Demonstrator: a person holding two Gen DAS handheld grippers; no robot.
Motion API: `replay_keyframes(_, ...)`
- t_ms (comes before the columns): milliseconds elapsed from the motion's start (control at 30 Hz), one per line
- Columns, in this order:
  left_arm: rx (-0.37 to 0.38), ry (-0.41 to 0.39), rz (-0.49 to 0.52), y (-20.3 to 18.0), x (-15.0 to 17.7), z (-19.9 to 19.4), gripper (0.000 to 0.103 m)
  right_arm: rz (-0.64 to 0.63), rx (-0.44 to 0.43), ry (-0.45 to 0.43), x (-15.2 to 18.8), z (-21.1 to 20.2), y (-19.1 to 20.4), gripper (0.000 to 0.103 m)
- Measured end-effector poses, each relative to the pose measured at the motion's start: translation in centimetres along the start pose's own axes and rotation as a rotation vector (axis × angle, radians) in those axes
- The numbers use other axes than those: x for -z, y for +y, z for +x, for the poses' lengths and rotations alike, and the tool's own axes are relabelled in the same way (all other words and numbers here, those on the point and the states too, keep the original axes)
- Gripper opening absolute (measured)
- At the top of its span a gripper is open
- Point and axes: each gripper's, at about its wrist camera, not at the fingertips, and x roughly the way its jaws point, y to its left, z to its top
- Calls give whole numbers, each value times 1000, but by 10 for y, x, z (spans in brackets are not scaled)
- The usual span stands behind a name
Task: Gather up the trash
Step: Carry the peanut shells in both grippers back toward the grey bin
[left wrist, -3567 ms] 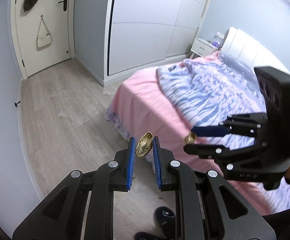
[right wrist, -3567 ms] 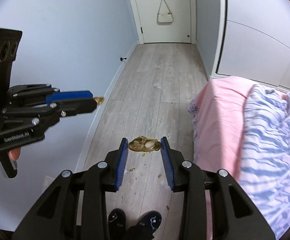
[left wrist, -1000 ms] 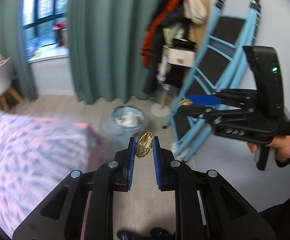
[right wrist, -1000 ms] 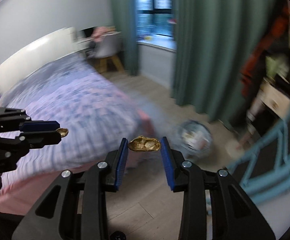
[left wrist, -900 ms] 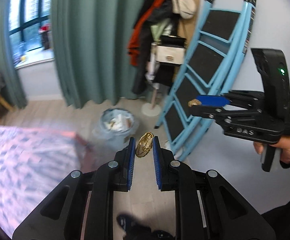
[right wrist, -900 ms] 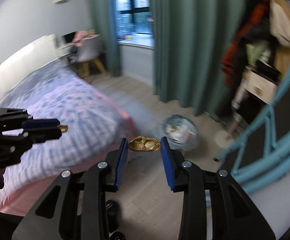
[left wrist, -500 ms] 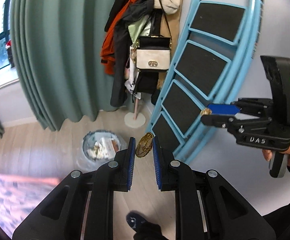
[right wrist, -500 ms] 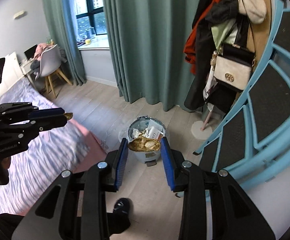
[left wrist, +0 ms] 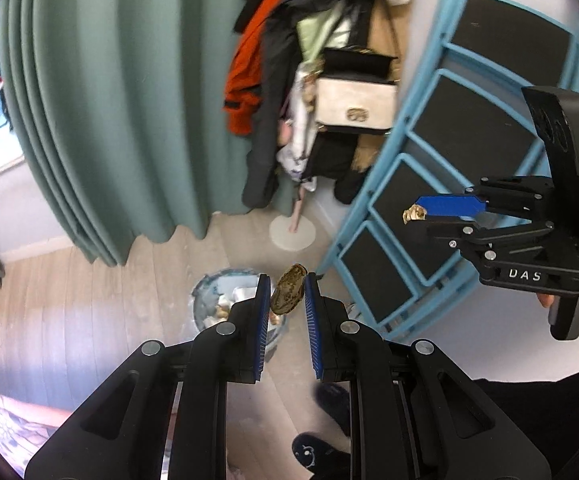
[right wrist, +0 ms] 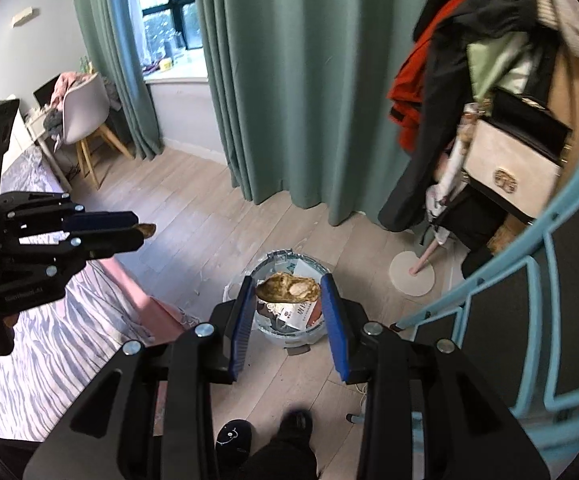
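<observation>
My left gripper (left wrist: pixel 285 294) is shut on a brown oyster shell (left wrist: pixel 287 295), held edge-on between its blue pads. My right gripper (right wrist: pixel 287 292) is shut on a second, wider oyster shell (right wrist: pixel 287 289) that lies flat across its pads. A round trash bin (right wrist: pixel 309 330) lined with a bag and holding papers stands on the wood floor, just beyond and below the right gripper's tips. In the left wrist view the bin (left wrist: pixel 213 296) shows past the left finger, and the right gripper (left wrist: pixel 419 215) hangs at the right with its shell.
A blue step ladder (left wrist: pixel 441 184) leans on the wall at the right. A coat stand (right wrist: pixel 469 120) loaded with clothes and a white bag sits behind the bin, beside green curtains (right wrist: pixel 289 80). The bed (right wrist: pixel 49 332) is at the left. The person's slippers (right wrist: pixel 233 436) are below.
Both grippers have swung from the bed side toward the corner and come closer to the trash bin, which now sits right beyond the right gripper's tips. Both still hold their shells.
</observation>
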Motion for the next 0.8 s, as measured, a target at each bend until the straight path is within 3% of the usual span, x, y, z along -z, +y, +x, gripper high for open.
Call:
replay_keyframes(333, -15, 94, -72, 52, 2, 106, 16, -58, -81, 109, -12, 132, -15, 33)
replay_keyframes(567, -23, 169, -114, 81, 9, 204, 16, -77, -110, 179, -10, 221, -39, 33)
replay_keyframes(800, -43, 226, -146, 111, 21, 274, 16, -151, -151, 211, -18, 277, -53, 33)
